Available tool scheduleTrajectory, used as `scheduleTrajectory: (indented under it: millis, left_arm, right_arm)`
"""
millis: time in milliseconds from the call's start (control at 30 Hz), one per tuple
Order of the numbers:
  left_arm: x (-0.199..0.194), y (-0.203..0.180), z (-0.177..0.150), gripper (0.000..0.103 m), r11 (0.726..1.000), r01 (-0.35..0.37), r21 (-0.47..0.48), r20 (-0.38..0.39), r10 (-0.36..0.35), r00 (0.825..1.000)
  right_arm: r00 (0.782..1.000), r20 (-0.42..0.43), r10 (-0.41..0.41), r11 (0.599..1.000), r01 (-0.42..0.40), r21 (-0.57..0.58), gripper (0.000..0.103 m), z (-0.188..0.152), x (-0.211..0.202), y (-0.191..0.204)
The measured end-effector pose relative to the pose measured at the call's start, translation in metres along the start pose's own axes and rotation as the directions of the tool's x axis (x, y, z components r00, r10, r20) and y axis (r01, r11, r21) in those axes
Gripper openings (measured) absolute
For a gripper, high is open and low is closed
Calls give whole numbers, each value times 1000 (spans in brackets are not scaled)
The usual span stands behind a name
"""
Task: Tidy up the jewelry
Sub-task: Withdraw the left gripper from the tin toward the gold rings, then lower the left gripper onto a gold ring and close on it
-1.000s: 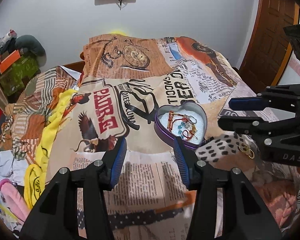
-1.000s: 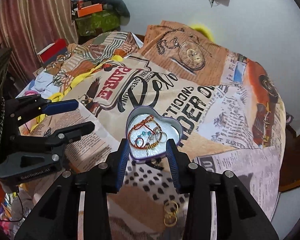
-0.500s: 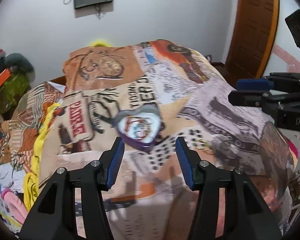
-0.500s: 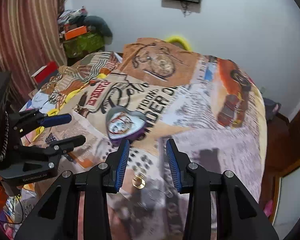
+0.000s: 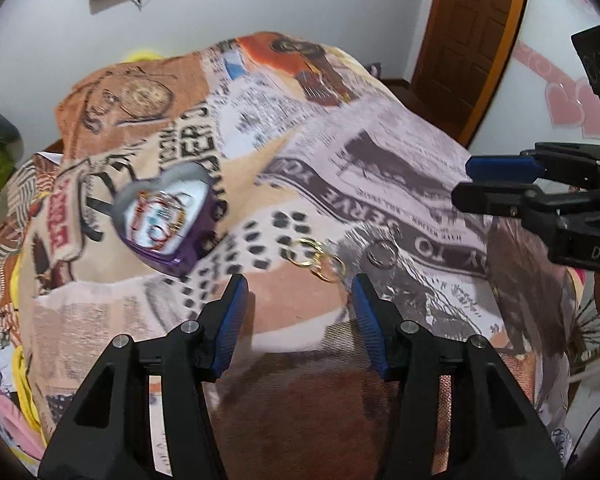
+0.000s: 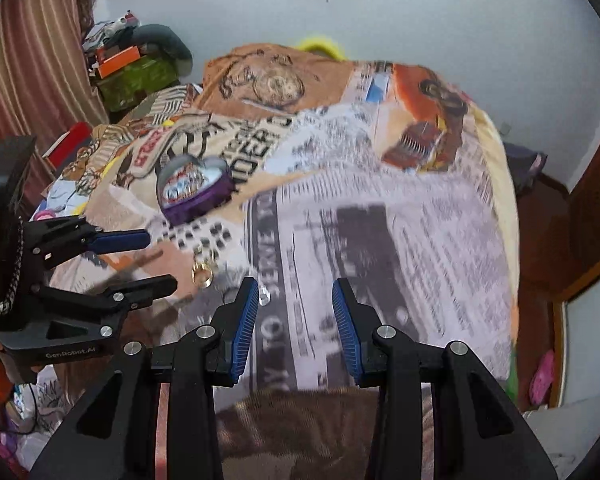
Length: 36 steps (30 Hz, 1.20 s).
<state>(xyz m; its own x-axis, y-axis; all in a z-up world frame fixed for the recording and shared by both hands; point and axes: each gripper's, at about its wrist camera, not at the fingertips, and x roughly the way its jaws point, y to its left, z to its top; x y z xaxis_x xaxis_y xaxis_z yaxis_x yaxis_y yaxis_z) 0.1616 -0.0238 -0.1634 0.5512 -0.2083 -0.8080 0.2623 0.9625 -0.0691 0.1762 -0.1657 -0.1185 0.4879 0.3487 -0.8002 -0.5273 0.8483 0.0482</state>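
Left gripper [image 5: 298, 308]: hovering over the bed, black w/ blue-padded fingers [image 5: 232, 320] spreading wide, nothing btwn them; also showing at left edge of right wrist view [image 6: 160, 258], fingers apart there too.
Right gripper [image 6: 295, 326]: hanging above the grey newsprint patch, fingers [image 6: 246, 326] standing apart, gripping nothing; seen side-on in left wrist view [image 5: 466, 180], w/ a gap btwn its fingers.
Bed: newspaper-print patchwork blanket [image 5: 380, 184] covering it; print is blurring in both views.
Purple heart-shaped tin box [image 5: 168, 216]: lying open on the blanket, left of and beyond the left gripper; white lining, tangle of red/gold/blue jewellery sitting inside, pieces too blurred to tell apart. In right wrist view [image 6: 194, 188] it's sitting up-left of the right gripper.
Gold hoop earrings [image 5: 316, 260]: lying loose on the blanket just ahead of the left gripper's fingers, right of the box, not touching it.
Silver ring [image 5: 382, 254]: lying on the blanket just right of the gold hoops.
Gold ring [image 6: 202, 272]: resting on the blanket btwn the two grippers in right wrist view.
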Motion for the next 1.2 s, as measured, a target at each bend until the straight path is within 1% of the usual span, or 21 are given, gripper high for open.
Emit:
scheduleTrajectory:
  millis: [100,167,200,233,300,333,467,600,700,767,833,933,1067,1200]
  left_arm:
    - [8,-3,-3,53,1000,15,-3,-18,-15,1000]
    - [13,-3,-3,52,999,30,-17,-26,-30,999]
    - [14,-3,-3,50,999,35,-20,-23,-36,999]
    - [15,-3,-2,45,999,39,-19,-23,-39,999]
    - [18,-5,1,38,999,52,-14,-29,-52,998]
    - [19,-5,2,37,998,57,-14,-31,-57,998]
    - [24,-7,5,36,998,54,-13,-29,-54,998]
    - [27,-5,6,36,998,58,-18,-21,-59,998]
    - [30,-7,9,35,999,55,-2,-23,-55,998]
    - [32,-8,9,31,998,57,9,-20,-57,998]
    - [32,-7,9,20,998,60,9,-18,-60,998]
    - [30,-7,6,20,998,61,18,-7,-61,998]
    - [22,-8,-1,20,998,48,29,12,-49,999]
    - [10,-1,-11,20,998,64,3,22,-64,998]
  right_arm:
    - [999,-25,32,999,-32,8,35,-11,7,-2]
    - [999,-30,28,1000,-28,-2,35,-18,10,1]
    - [999,-33,25,1000,-25,-3,35,-20,12,1]
    - [999,-39,26,1000,-26,-2,35,-22,14,1]
    - [998,-49,44,999,-44,8,35,-24,19,0]
    - [997,-51,56,998,-55,12,35,-25,20,0]
    - [997,-37,62,998,-62,-7,35,-29,18,3]
    - [995,-27,93,996,-93,-12,35,-30,15,4]
    - [996,-21,83,996,-83,-20,35,-29,18,7]
    - [996,-24,90,996,-90,-14,35,-30,19,7]
    - [994,-30,104,995,-104,-4,35,-29,21,8]
    - [993,-37,117,993,-117,1,35,-30,24,11]
    - [991,-43,127,992,-128,-22,35,-28,27,21]
    - [991,-53,123,992,-124,-34,33,-23,34,28]
